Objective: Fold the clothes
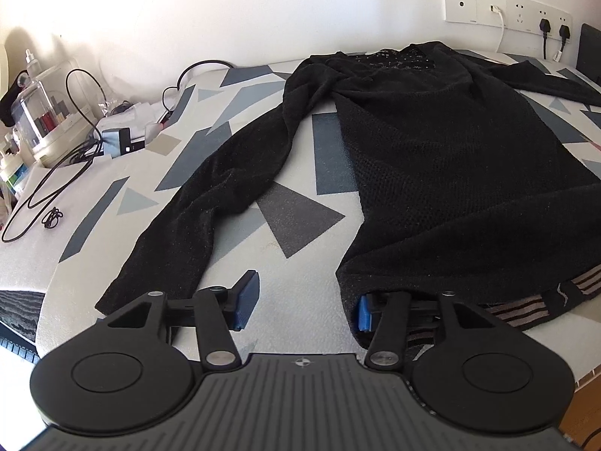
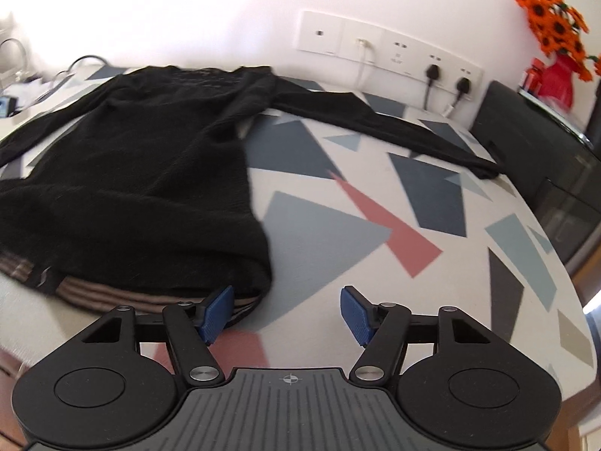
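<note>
A black long-sleeved sweater (image 1: 450, 173) lies spread flat on a table cloth with a geometric pattern (image 1: 300, 233); its striped hem (image 1: 556, 293) faces me. My left gripper (image 1: 305, 306) is open at the hem's left corner. Its right pad (image 1: 363, 312) is tucked just under the cloth, and its left pad (image 1: 246, 298) rests over bare cloth beside the left sleeve (image 1: 195, 210). In the right wrist view the sweater (image 2: 131, 188) fills the left side. My right gripper (image 2: 286, 315) is open at the hem's right corner (image 2: 240, 300), with its left pad (image 2: 216, 314) against the edge and nothing gripped.
Black cables (image 1: 45, 195), a clear organiser (image 1: 41, 112) and small clutter crowd the table's left end. Wall sockets with plugs (image 2: 447, 75) run along the back. A dark box (image 2: 533, 150) and orange flowers in a red vase (image 2: 556, 56) stand at the right. The right sleeve (image 2: 394, 127) stretches toward that box.
</note>
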Demonstrator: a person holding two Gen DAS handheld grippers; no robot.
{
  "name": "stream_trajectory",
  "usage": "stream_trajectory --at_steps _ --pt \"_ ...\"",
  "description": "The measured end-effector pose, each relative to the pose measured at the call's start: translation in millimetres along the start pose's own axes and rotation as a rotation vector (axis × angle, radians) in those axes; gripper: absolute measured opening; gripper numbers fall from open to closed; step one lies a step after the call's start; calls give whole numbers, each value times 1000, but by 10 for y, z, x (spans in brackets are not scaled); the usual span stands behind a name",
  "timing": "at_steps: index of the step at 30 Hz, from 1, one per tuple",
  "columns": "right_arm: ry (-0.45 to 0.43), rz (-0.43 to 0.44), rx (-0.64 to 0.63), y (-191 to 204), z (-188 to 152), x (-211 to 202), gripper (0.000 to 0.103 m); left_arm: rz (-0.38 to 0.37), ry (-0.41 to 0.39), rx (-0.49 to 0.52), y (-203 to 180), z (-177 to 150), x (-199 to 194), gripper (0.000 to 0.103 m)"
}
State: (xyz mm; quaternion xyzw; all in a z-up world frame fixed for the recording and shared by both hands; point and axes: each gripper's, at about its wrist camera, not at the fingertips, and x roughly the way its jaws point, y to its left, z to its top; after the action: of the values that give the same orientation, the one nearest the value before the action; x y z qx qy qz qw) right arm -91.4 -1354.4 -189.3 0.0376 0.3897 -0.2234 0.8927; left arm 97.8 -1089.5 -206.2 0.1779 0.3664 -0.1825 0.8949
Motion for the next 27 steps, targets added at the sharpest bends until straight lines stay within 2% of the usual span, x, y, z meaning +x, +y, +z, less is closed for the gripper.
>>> stream_trajectory --at_steps 3,7,10,12,13,17,27 --pt "11 22 20 38 12 -4 69 -23 -16 -36 35 27 -30 58" --pt "5 35 2 150 72 1 72 -55 -80 -50 21 81 -113 64" --pt "-31 74 -59 278 114 -21 81 -58 -98 -13 -50 113 -118 63" --pt "-42 103 -121 385 122 -21 92 -73 -104 -20 -54 131 -123 63" --pt "-35 112 -153 436 121 -3 95 -83 -105 -32 -43 142 -126 63" --pt "-35 99 -197 579 133 49 99 -115 -101 -109 45 193 -118 63" --pt "-95 150 -307 938 238 101 100 -136 -68 -198 179 233 -16 61"
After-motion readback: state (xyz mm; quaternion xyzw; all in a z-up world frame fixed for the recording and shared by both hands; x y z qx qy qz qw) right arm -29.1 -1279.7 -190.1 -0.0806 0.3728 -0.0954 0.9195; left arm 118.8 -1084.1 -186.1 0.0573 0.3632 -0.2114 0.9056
